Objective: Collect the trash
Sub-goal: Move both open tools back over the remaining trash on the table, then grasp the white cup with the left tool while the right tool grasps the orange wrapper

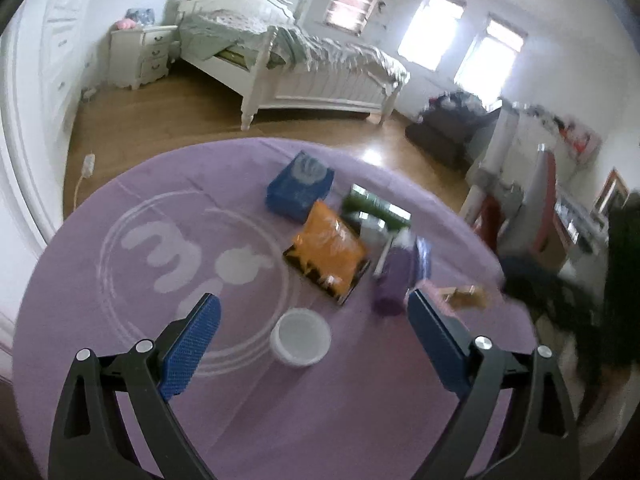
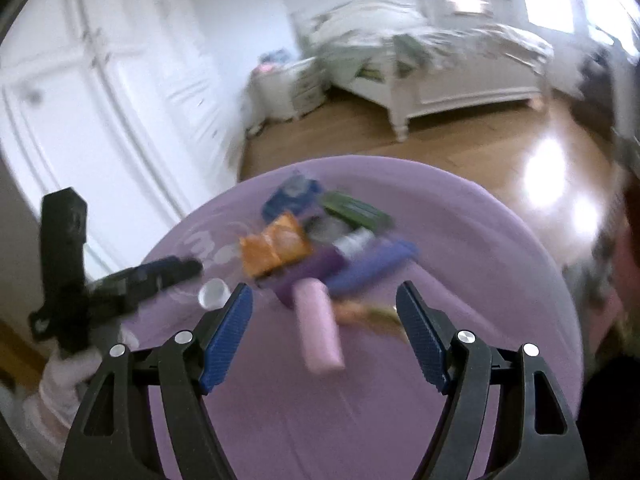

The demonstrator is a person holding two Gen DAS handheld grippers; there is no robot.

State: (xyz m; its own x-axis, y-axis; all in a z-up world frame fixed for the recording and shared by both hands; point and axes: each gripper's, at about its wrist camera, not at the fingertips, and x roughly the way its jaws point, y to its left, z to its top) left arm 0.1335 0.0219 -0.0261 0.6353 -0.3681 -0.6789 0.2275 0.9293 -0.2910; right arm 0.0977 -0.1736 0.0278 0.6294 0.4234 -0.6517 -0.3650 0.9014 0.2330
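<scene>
Nearby, white cup between open left tongs, orange packet beyond

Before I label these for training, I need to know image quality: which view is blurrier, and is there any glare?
Right wrist view: heavy motion smear across the pink roll and orange bag, plus blown-out glare on the floor. Left wrist view: sharper; the white cup and orange bag read clearly, blur grows toward the right edge, windows overexposed. Both show fisheye curving.
</scene>
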